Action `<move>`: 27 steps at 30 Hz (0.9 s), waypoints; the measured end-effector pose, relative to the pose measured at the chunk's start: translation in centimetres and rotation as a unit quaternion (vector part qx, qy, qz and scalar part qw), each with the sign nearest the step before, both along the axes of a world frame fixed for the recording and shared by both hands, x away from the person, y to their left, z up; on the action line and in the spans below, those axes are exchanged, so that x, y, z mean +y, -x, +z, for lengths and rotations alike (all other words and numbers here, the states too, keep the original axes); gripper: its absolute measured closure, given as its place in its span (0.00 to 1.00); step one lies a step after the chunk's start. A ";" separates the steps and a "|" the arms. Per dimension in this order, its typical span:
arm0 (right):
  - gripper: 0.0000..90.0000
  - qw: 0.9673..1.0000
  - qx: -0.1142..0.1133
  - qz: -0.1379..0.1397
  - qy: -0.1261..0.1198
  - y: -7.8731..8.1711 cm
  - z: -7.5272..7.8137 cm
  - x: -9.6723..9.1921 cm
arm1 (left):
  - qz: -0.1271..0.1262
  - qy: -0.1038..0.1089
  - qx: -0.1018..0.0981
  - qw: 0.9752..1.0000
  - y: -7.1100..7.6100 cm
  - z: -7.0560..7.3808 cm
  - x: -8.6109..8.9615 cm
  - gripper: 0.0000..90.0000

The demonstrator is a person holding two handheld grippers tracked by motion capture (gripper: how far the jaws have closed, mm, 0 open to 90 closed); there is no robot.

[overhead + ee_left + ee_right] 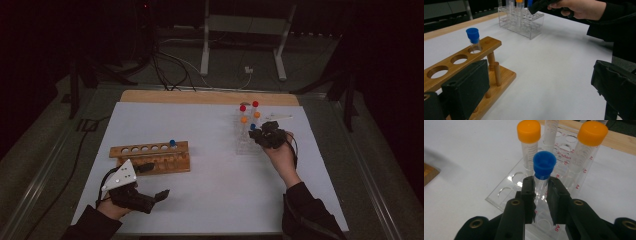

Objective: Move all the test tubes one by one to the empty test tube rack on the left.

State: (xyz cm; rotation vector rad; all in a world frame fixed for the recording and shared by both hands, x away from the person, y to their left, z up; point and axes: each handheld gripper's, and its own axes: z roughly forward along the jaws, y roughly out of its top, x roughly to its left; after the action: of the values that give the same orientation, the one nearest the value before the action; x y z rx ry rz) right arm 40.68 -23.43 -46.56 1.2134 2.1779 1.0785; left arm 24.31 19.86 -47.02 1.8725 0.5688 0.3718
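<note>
A blue-capped tube (544, 166) stands in the clear plastic rack (506, 192), and my right gripper (541, 185) is shut on its glass just below the cap. Two orange-capped tubes (529, 131) stand behind it in the same rack. From above, the right gripper (265, 135) sits at the near end of the clear rack (244, 146). My left gripper (155, 181) rests open by the wooden rack (150, 157), nothing between its jaws. That wooden rack (461, 60) holds one blue-capped tube (473, 37) in its end hole.
Two red-capped tubes (249, 106) stand at the clear rack's far end. A small white object (278, 117) lies to its right. The white table sheet (215, 180) ends at a wooden strip (200, 97) at the back.
</note>
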 end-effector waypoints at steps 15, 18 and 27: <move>0.86 0.999 -0.032 0.003 -0.002 1.0 2.3 -0.4 | -0.004 0.000 0.007 1.000 -0.1 0.2 0.0 0.03; 0.86 0.999 -0.041 0.005 -0.003 1.4 3.1 -0.5 | -0.003 0.001 0.007 1.000 -0.1 0.3 0.0 0.03; 0.86 0.998 -0.063 0.016 -0.005 2.8 5.2 -0.6 | -0.008 0.000 0.011 1.000 -0.1 0.6 -0.2 0.03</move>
State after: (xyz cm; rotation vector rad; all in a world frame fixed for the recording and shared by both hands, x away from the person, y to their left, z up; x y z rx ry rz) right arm 37.89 -24.08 -41.34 1.0875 2.1045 1.1492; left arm 24.44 19.68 -46.37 1.8815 0.5684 0.3423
